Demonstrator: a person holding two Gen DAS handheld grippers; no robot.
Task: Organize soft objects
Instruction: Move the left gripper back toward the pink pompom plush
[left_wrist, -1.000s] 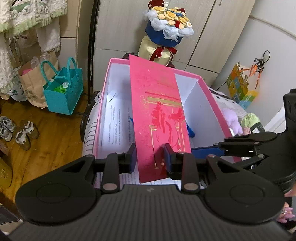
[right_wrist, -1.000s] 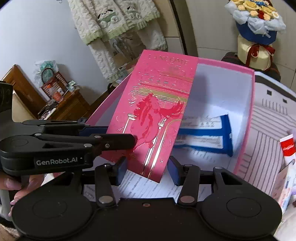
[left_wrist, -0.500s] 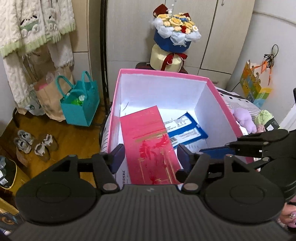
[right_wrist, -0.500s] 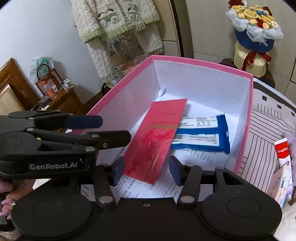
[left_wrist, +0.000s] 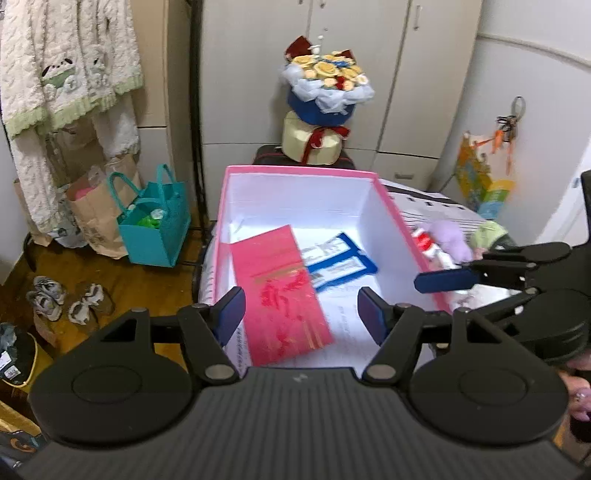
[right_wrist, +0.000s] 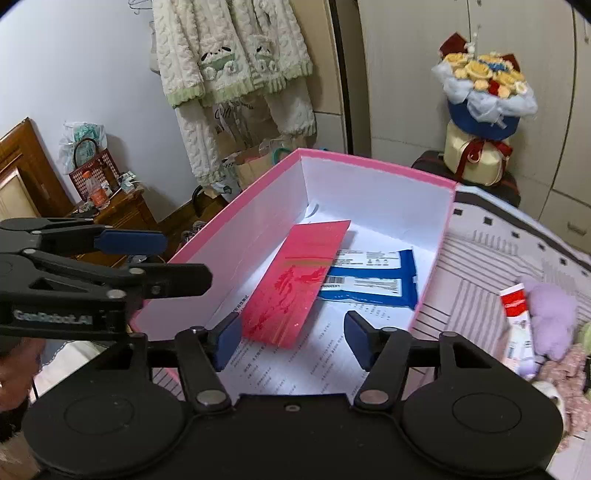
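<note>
With both grippers parted and empty above the near end of the box (left_wrist: 295, 173), you are at the end of a placing step. The jaws of the left gripper (left_wrist: 299, 314) have just been opening, and nothing sits between them; the red envelope (left_wrist: 282, 295) lies below them, flat on the box floor. The jaws of the right gripper (right_wrist: 291, 338) have likewise just been opening, with the envelope (right_wrist: 295, 284) released beneath them and no pad touching it.

In the left wrist view, the envelope runs from 6 o'clock toward 12 o'clock along the left half of the floor, its far end angled slightly to 11 o'clock. At 2 o'clock of it, the blue packet (left_wrist: 340, 262) lies on the floor, partly under the envelope's right edge.

Outside the box, at 3 o'clock in the right wrist view, the remaining items rest on the patterned cover (right_wrist: 491, 251): a tube (right_wrist: 515, 321) touching a purple plush (right_wrist: 550, 317), with other soft pieces at the frame edge, too cropped to identify.

Judged from this layout, the next move calls for you to lift clear of the pink rim, swing the right gripper toward 3 o'clock, and take the plush. Keep the jaws wide on approach; the plush will compress, so close on its middle, clear of the tube.

Farther off, at 12 o'clock beyond the box, a bouquet (left_wrist: 327, 88) stands before the cupboards.
</note>
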